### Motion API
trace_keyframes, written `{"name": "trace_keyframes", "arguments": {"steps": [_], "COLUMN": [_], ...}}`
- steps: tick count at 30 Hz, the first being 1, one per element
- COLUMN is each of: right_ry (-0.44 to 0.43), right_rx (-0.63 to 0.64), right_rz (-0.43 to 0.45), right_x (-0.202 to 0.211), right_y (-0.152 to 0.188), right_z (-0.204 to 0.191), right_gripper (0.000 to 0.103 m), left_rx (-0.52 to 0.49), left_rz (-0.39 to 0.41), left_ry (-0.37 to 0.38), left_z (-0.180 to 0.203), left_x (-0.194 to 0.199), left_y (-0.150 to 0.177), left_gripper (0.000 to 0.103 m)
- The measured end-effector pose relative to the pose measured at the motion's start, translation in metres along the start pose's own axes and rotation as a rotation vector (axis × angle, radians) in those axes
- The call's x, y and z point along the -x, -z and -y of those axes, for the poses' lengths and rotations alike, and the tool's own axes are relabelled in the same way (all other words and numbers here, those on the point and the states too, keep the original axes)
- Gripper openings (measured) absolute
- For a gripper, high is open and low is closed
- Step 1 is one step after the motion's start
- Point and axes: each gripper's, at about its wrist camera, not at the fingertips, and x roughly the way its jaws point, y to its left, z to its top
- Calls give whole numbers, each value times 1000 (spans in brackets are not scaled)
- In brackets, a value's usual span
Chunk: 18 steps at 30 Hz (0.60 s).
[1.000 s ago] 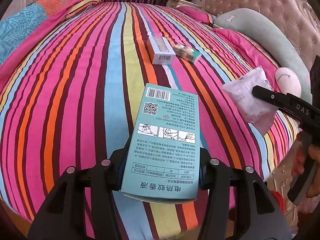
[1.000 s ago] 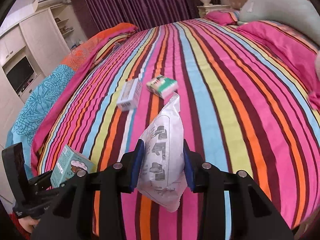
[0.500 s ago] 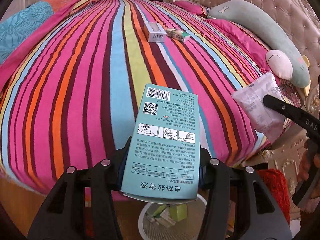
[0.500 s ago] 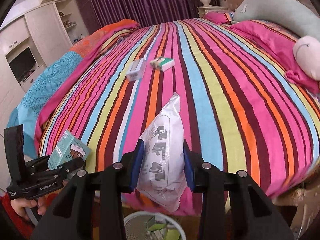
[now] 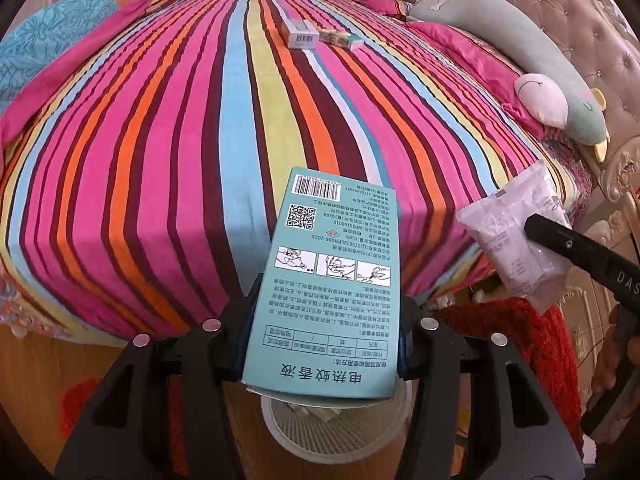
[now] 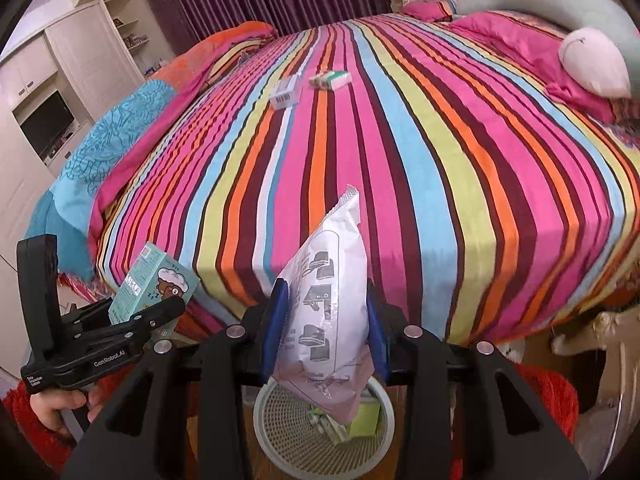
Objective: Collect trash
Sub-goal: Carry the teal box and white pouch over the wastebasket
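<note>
Both grippers are pulling back off the bed (image 5: pixel 200 120) — the wastebasket (image 6: pixel 272 412) is now showing at bottom centre. The left gripper (image 5: pixel 324 344) is clamping the teal box (image 5: pixel 332 272), the right gripper (image 6: pixel 324 324) pinching the white packet (image 6: pixel 328 312) — both are nearing drop-off.

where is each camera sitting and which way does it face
Left wrist view: sits on the left tongs, facing down across the striped bed; they clamp a teal box, and the right tongs show at the right edge.
Right wrist view: sits on the right tongs, facing the same bed; they clamp a white packet, and the left tongs and a hand show lower left.
Shared: bed, two small boxes, white mesh bin.
</note>
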Motion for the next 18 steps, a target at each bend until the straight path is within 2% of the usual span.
{"name": "trace_keyframes", "arguments": {"steps": [6,18], "right_ry": [0,-69], "right_rx": [-34,-135], "right_rz": [-67,-306], "right_x": [-1,-31], "right_y": [33,90], "right_z": [-3,-4], "right_gripper": [35,35], "left_rx": [50,144], "left_rz": [-57,-251], "left_ry": [27,68], "left_z": [8,2], "left_x": [-3,-36], "left_y": [37,92], "left_gripper": [51,51]}}
